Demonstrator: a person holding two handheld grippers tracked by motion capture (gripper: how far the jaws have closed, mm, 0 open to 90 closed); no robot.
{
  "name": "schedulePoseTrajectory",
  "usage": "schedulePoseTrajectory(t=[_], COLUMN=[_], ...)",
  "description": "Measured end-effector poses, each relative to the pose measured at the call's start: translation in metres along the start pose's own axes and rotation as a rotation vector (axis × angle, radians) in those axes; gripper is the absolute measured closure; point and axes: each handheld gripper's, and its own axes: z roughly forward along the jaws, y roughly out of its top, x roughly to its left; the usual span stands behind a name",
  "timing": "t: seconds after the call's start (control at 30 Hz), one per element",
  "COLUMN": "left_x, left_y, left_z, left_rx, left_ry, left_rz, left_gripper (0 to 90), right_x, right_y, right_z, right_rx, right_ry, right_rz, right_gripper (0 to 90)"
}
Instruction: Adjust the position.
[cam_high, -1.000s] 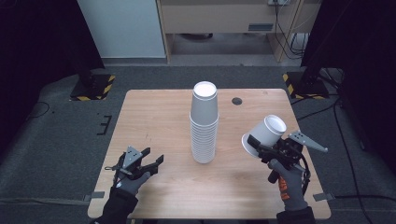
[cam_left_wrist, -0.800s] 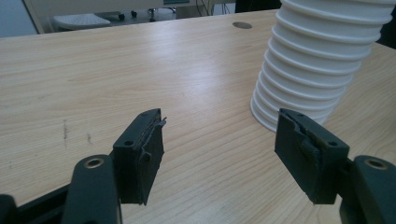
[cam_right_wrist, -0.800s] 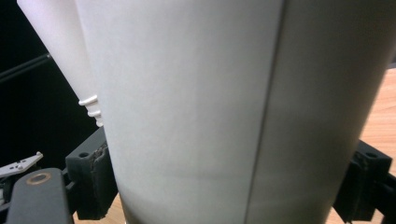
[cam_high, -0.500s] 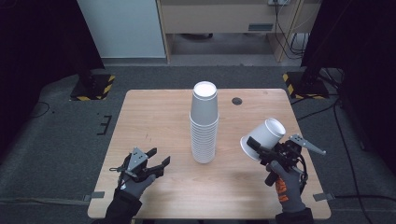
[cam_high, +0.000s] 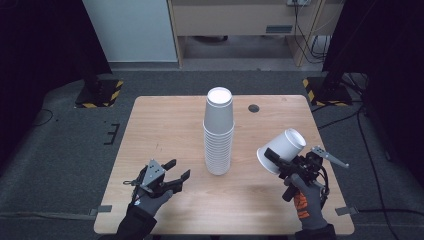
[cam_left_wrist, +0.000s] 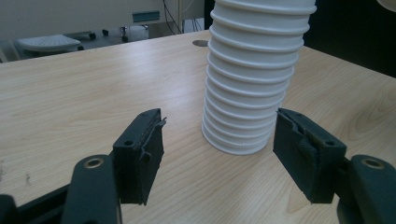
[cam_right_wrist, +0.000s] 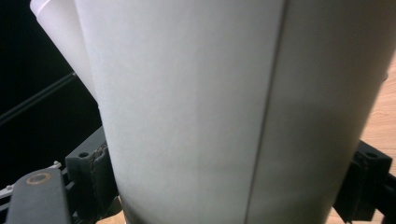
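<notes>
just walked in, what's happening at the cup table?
A person works two handheld grippers at a wooden table. The right gripper is shut on a single white paper cup, held tilted above the table, right of the tall stack of inverted paper cups. The left gripper is open and empty, low near the stack's base, aimed toward it.

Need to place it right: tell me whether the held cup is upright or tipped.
Tipped. The cup lies slanted in the right gripper, above the table.

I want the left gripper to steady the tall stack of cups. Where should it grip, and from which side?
Probably low on the stack of cups, from the near side where the open left gripper already faces it. The ribbed rims there give the jaws purchase.
</notes>
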Motion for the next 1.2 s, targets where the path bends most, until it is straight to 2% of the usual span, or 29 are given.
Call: schedulePoseTrajectory(t=[0.3, 0.6, 1.03, 1.2], left_x=[-0.009, -0.019, -0.037, -0.044], left_y=[0.008, 0.013, 0.02, 0.024], left_z=[-0.001, 0.002, 0.013, 0.018], left_rx=[-0.023, -0.027, -0.034, -0.041], left_ry=[-0.034, -0.065, -0.096, -0.117], left_rz=[0.016, 0.034, 0.063, 0.06], left_gripper=[32.6, 33.5, 34.7, 36.2], right_x=[-0.001, 0.0, -0.002, -0.002], right_y=[-0.003, -0.005, -0.005, -0.006], right_z=[0.001, 0.003, 0.002, 0.003], right_rx=[0.0, 0.009, 0.002, 0.0], right_ry=[0.027, 0.037, 0.046, 0.05], right_rz=[0.035, 0.041, 0.063, 0.072], right_gripper=[13.8, 13.8, 13.8, 13.7])
